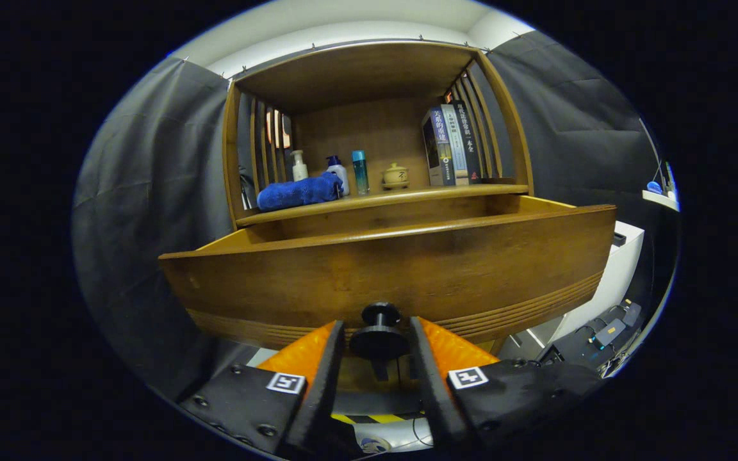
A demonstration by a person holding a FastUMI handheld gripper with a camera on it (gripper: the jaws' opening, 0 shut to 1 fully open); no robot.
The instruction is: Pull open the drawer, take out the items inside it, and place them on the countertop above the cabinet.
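**Tool clamped on the knob of a pulled-out drawer**

The tool (378,342) sits low in front of a wooden cabinet (375,128), its two fingers closed from either side on the round dark knob (378,339) at the bottom middle of the drawer front. Both fingers press on the knob's outer disc, so the tool is grasping it.

The drawer (388,269) stands pulled out from the cabinet, toward the camera. Its wide front panel runs left to right, long axis level, with a band of grooves along its lower edge. The drawer's side walls show behind the front at both ends, running back into the cabinet. The high front panel hides the inside of the drawer, so what lies in it cannot be told.

Above the drawer is the table (382,198), the shelf top of the cabinet, already carrying several things. At the left lies a rolled blue towel (298,192). Behind it stand a white pump bottle (299,166), a second white bottle with a blue pump (338,173) and a slim teal bottle (360,171). Near the middle sits a small lidded pot (395,175). At the right, a few books (451,146) stand upright against the slatted side wall.

To the right of the cabinet, beyond the drawer's end, stands a white unit (619,269), with dark devices and cables (606,333) on the floor beside it.
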